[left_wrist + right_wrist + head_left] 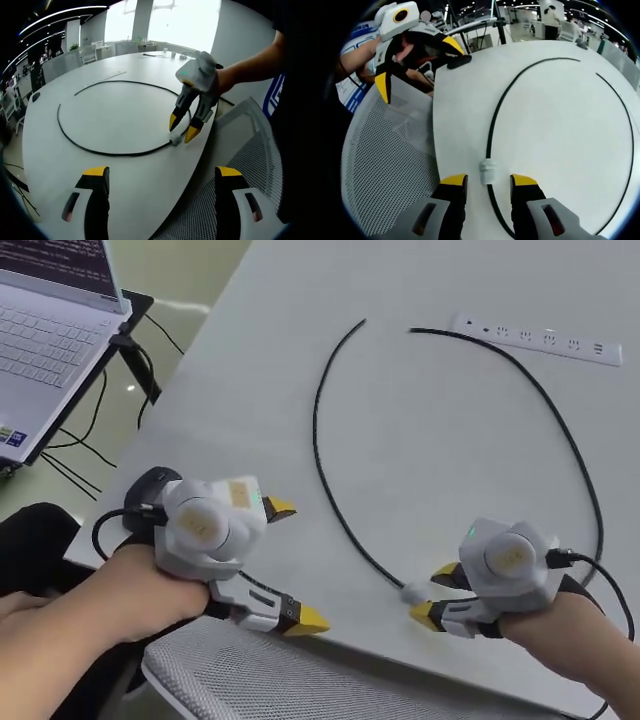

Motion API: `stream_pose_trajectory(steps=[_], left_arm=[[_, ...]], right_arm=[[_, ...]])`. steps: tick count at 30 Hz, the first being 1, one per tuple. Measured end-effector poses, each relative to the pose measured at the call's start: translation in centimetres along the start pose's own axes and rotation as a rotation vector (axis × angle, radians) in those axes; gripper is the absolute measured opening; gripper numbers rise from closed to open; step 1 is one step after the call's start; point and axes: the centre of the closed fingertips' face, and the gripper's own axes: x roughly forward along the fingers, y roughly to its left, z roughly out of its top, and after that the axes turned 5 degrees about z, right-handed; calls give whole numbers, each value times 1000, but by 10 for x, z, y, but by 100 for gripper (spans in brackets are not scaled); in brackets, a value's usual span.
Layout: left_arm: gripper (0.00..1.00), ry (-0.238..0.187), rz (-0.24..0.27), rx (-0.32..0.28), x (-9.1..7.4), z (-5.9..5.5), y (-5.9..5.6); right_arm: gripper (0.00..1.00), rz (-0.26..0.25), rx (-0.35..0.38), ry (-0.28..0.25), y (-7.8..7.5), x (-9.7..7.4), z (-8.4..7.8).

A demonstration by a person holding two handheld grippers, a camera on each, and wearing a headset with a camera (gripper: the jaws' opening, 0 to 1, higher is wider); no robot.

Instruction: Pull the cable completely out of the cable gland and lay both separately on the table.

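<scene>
**White table [430, 420], cable [314, 425] threaded through the cable gland [413, 592]**

The rounded table edge lies nearest the person, with a grey mesh chair seat [250, 670] just below it. At that edge the left gripper [296, 563] hangs with its jaws spread wide and nothing between them. The right gripper [432, 593] is low over the near edge, its jaws parted about the width of the cable gland. In the right gripper view the small white gland sits on the table just ahead of the two yellow tips, between them but not pinched. The black cable passes through it and runs on under the jaws. From the gland the cable sweeps away across the table in one large open loop, and its two free ends lie apart on the far side. Beyond the ends a white power strip [540, 338] lies flat. Off the far left edge stands an open laptop [50, 330].
</scene>
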Motion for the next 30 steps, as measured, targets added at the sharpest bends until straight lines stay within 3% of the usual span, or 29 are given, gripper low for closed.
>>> stream_pose_trajectory(steps=[17, 30], left_arm=[[85, 9, -14, 23, 0, -5, -4], [83, 10, -25, 21, -1, -8, -11]], right_arm=[[11, 0, -23, 39, -1, 5, -4], [9, -4, -16, 29, -1, 7, -4]])
